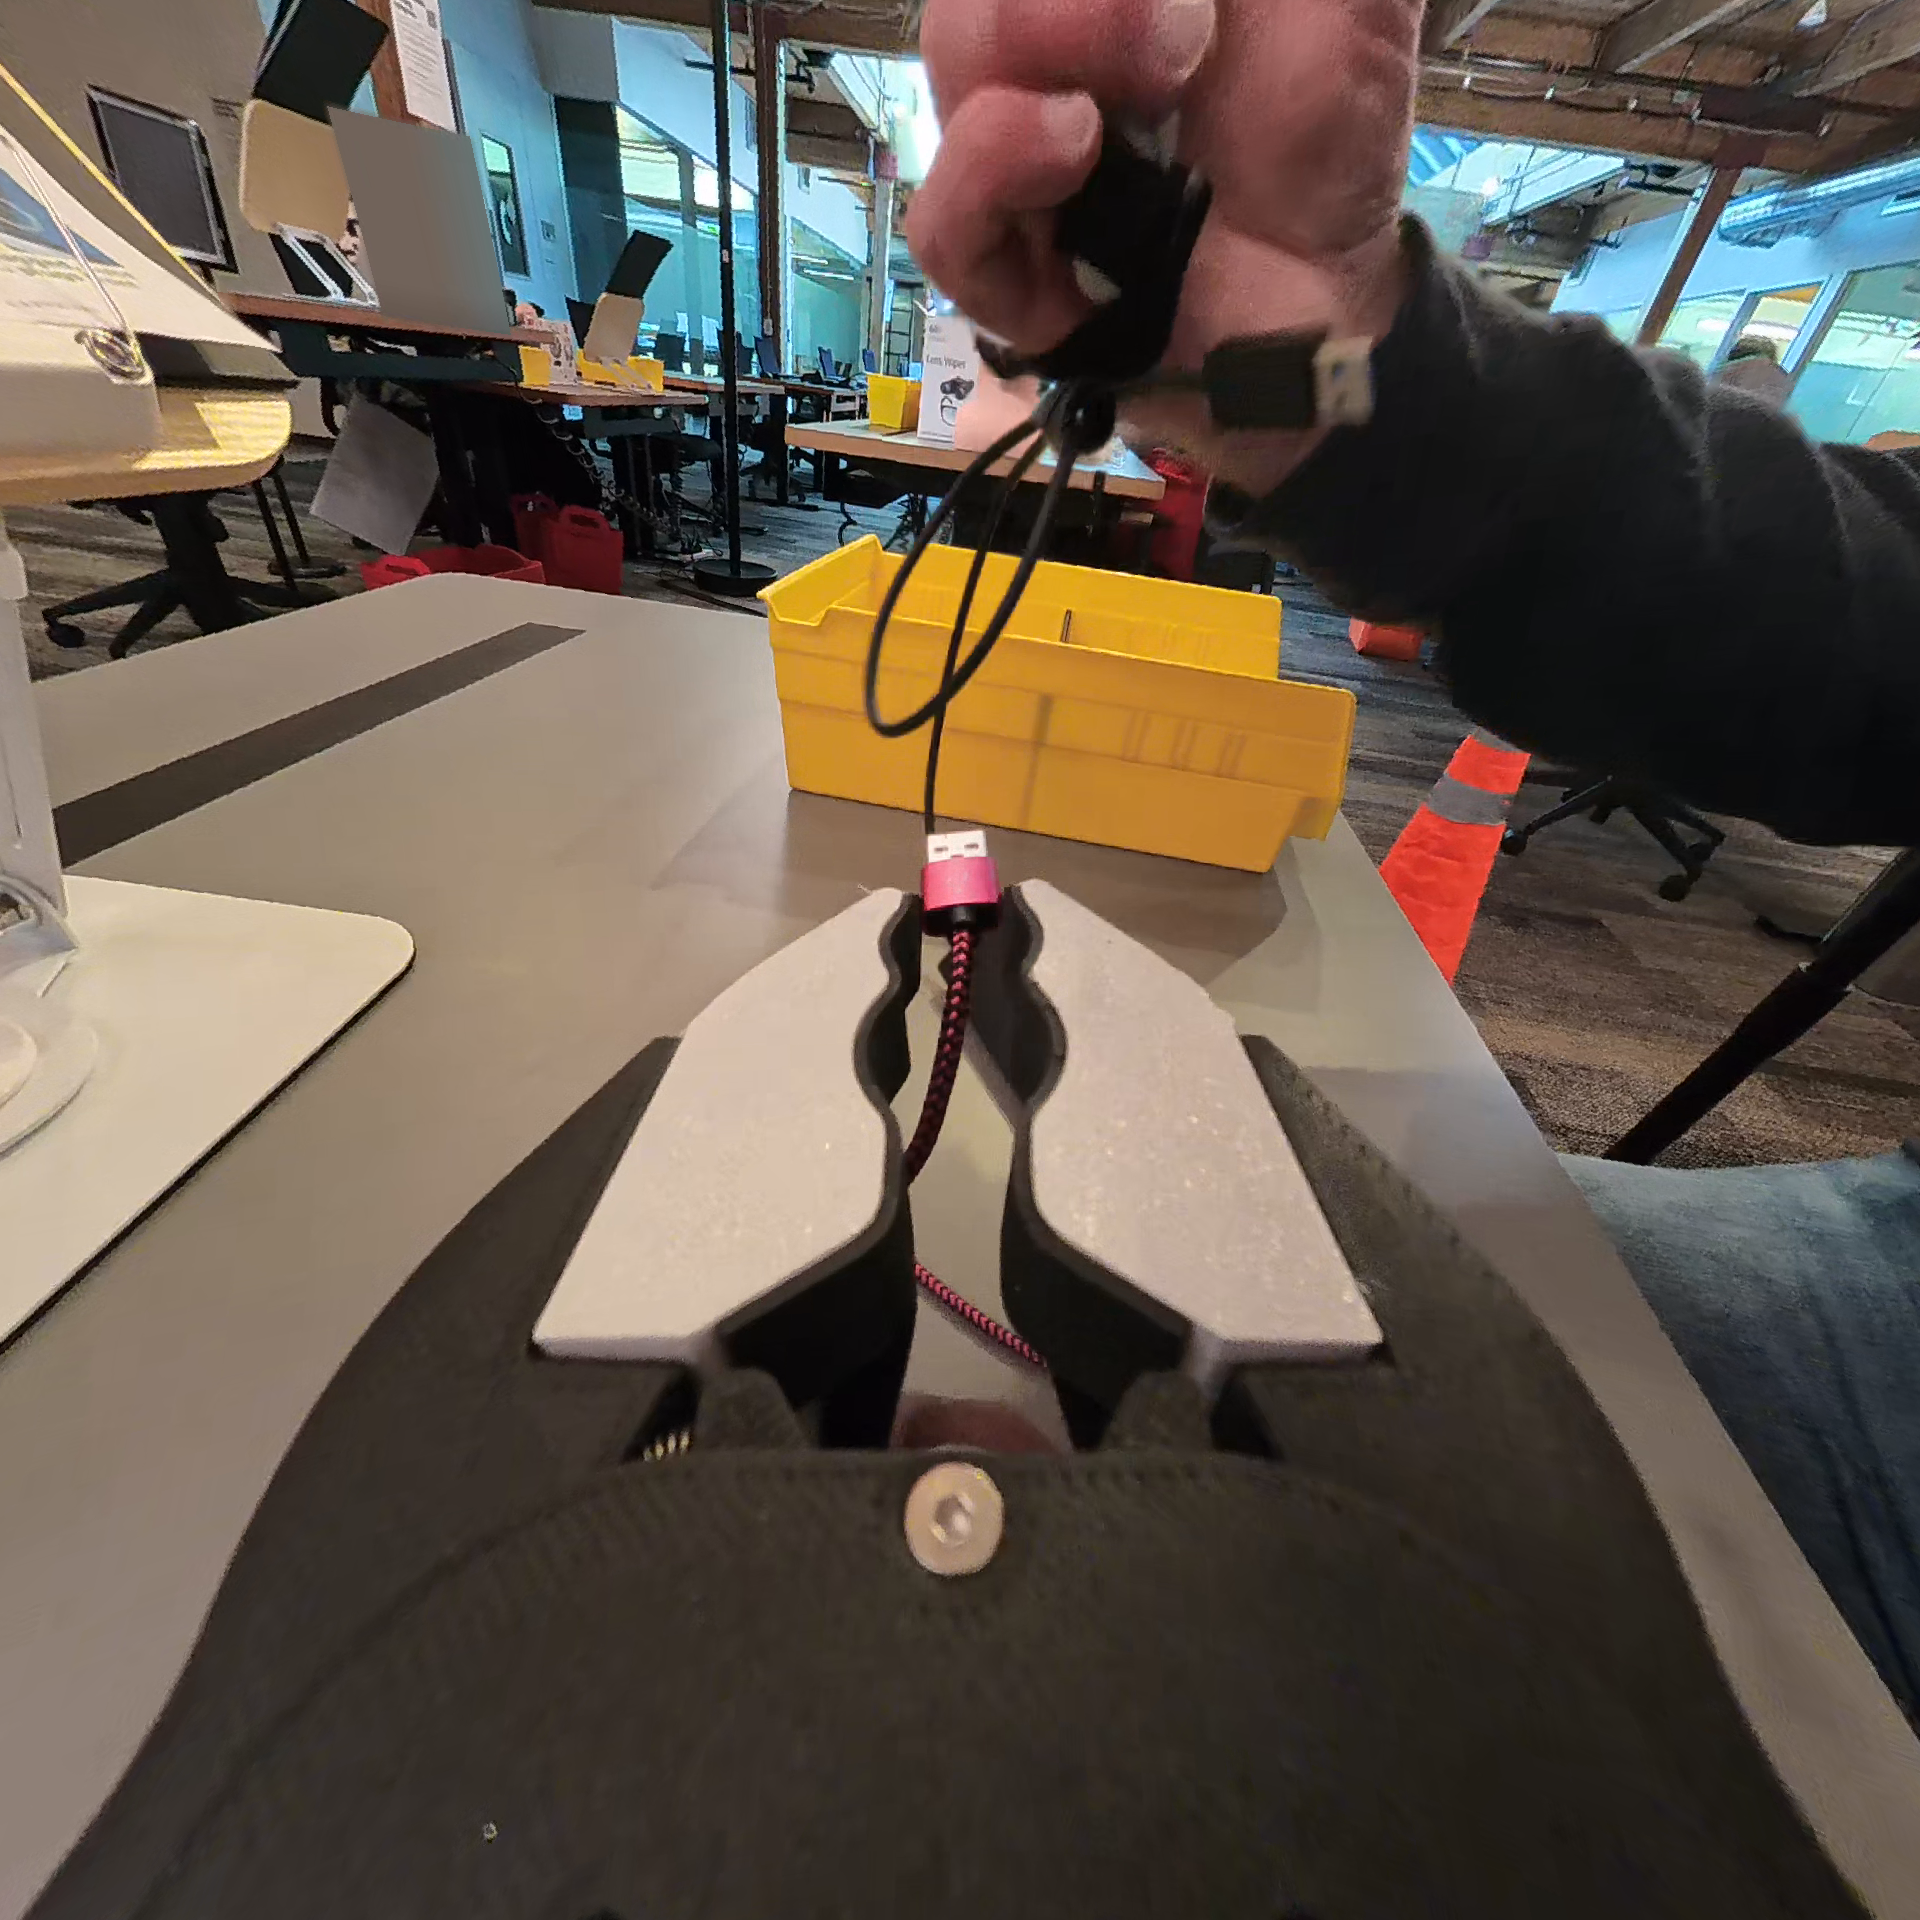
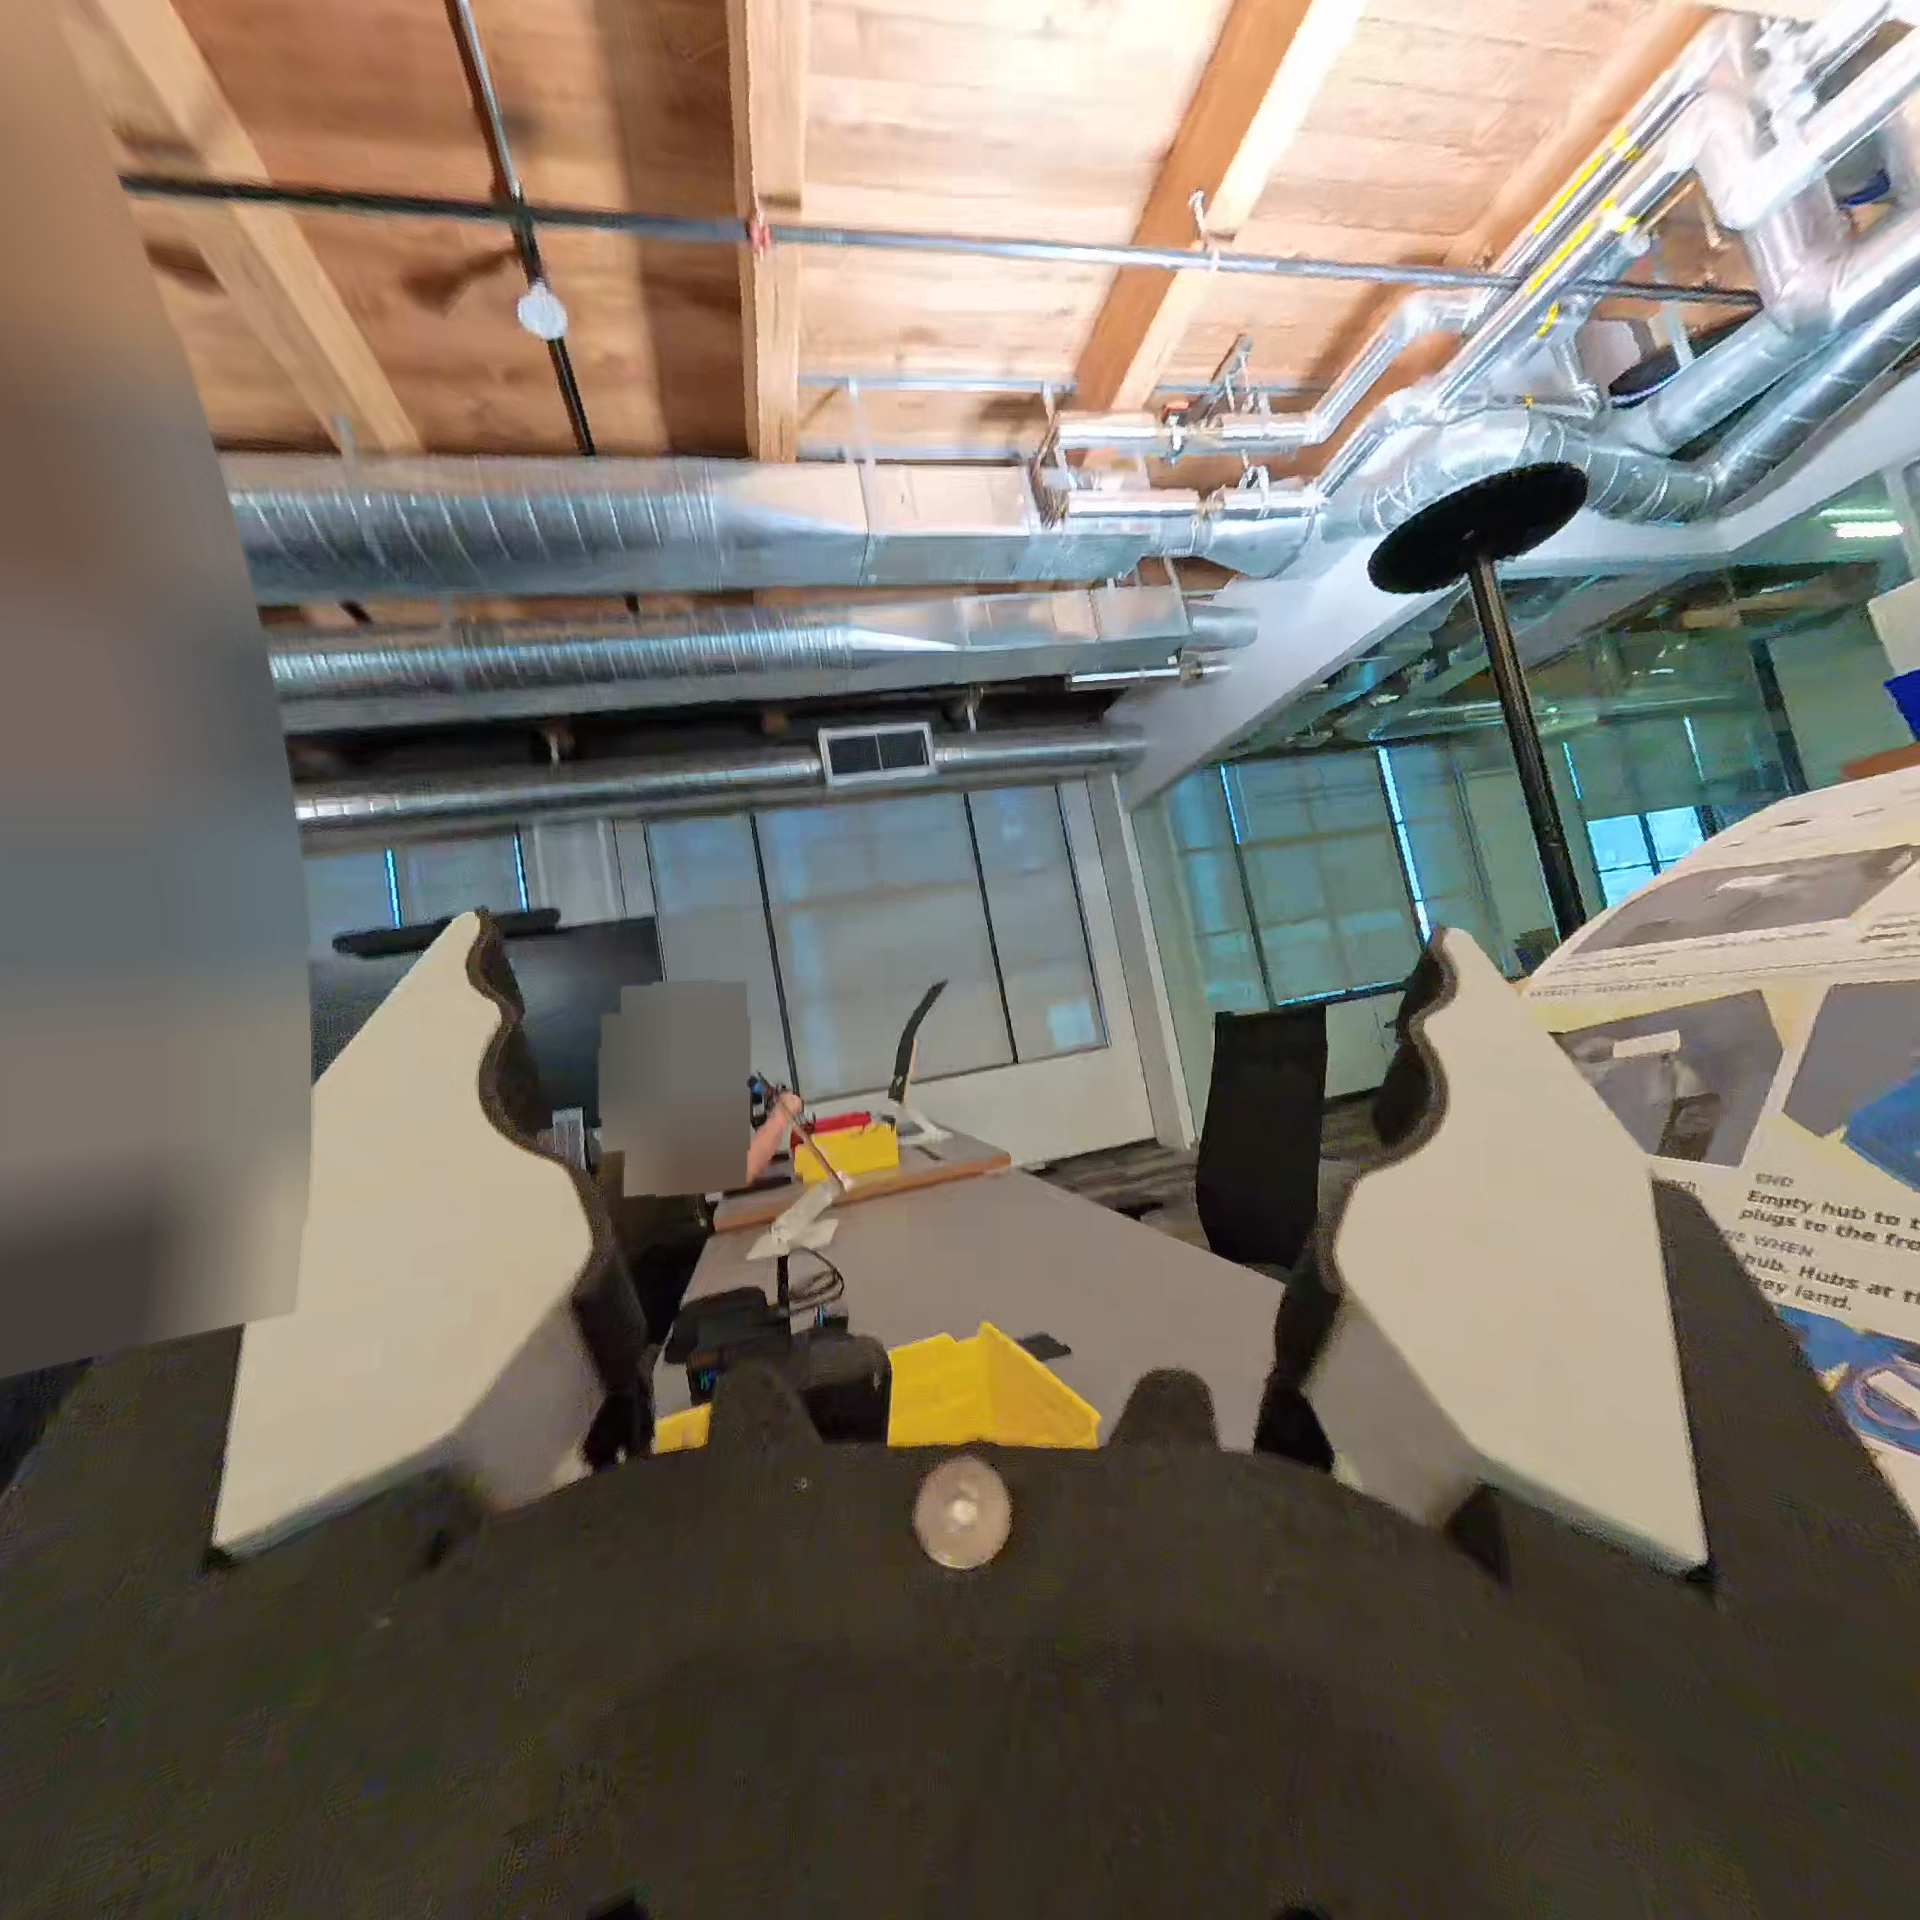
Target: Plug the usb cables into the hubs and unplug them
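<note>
1. Your left gripper (image 1: 961, 906) fingers pinch the pink USB plug (image 1: 960, 871), its braided cable (image 1: 940, 1049) running back between them above the grey table (image 1: 582, 790).
2. Your right gripper (image 2: 961, 961) fingers are spread wide, holding nothing, tilted towards the ceiling.
3. A bare hand (image 1: 1153, 177) above the yellow bin (image 1: 1060, 717) holds a black hub (image 1: 1127, 270), its thin black cable (image 1: 914, 644) hanging down.

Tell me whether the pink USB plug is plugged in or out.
Out. The pink USB plug sits clamped at the left gripper tips, its bare metal end exposed, with no hub on it.
</note>
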### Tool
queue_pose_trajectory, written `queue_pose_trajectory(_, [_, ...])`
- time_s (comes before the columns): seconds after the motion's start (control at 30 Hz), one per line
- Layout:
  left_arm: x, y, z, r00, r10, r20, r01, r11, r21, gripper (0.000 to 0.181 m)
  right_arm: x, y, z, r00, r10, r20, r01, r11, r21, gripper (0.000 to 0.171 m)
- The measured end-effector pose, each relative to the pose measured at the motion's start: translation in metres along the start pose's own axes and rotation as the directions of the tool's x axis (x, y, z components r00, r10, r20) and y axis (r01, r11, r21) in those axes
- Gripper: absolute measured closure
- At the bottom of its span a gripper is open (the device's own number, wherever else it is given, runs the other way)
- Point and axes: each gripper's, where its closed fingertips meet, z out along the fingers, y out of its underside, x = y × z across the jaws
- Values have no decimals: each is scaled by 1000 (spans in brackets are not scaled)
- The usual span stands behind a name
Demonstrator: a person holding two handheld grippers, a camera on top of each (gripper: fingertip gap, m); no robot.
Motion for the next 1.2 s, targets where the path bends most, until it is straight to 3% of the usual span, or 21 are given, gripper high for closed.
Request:
queue_pose_trajectory(0.07, [3,-4,0,1000,6,-6,-6,1000,11,167,-10,9,3,999,-20,28,21,999,-29,12])
queue_pose_trajectory(0.17, [11,-26,2,1000,19,-15,-18,997,76,167,-23,19,4,991,85,108,-83,996,-23,12])
queue_pose_trajectory(0.33, [30,-39,28,995,62,-79,-59,997,42,167,-24,56,0,973,186,140,-179,982,-61,12])
queue_pose_trajectory(0.53, [34,19,71,992,65,-108,-88,973,-215,167,-22,80,0,943,283,176,-272,959,-81,12])
queue_pose_trajectory(0.7, [20,56,81,995,89,-52,-102,914,-392,167,-29,78,1,935,293,199,-283,956,-78,15])
queue_pose_trajectory(0.77, [18,62,84,997,63,-46,-76,908,-413,167,-27,68,0,933,292,208,-289,956,-44,17])
queue_pose_trajectory(1.03, [20,85,96,992,107,-62,-123,840,-529,167,-29,86,-3,946,264,188,-241,961,-139,15])
queue_pose_trajectory(1.2, [14,107,96,988,153,-35,-139,747,-651,167,-28,74,-14,976,171,134,-152,978,-141,18])
